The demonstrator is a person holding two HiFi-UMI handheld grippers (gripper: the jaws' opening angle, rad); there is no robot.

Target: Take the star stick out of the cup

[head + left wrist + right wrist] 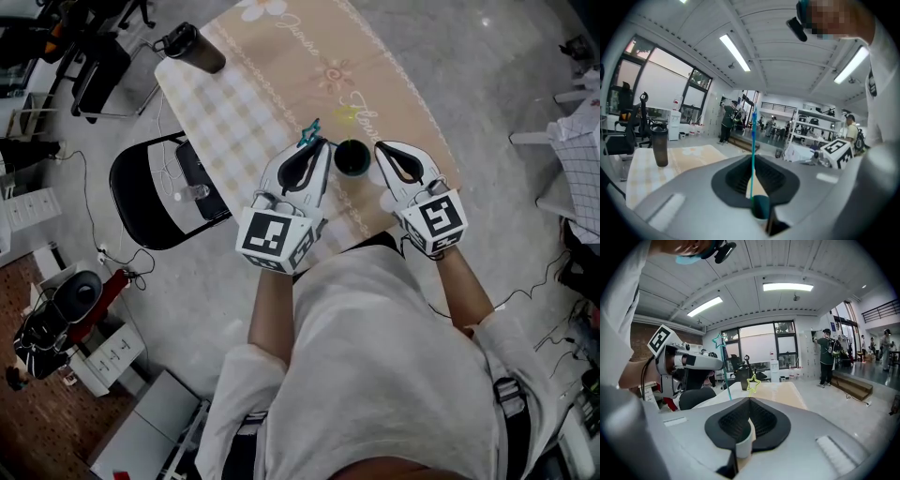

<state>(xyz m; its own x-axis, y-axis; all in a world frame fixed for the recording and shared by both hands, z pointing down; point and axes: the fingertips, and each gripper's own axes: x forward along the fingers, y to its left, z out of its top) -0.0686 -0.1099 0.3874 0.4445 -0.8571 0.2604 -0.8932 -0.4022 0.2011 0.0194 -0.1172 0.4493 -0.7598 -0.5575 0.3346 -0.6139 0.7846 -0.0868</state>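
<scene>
A dark green cup stands near the front edge of the table. My left gripper is just left of the cup, shut on a thin teal star stick. Its teal star rises above the jaws and shows in the right gripper view, above the left gripper. My right gripper is shut on the cup's right rim, with the pale cup wall between its pads. A yellow star stick still stands in the cup. The teal stick's lower end is hidden.
A dark bottle stands at the table's far left corner. A black folding chair sits left of the table. The right gripper's marker cube shows at the right in the left gripper view. People stand far back.
</scene>
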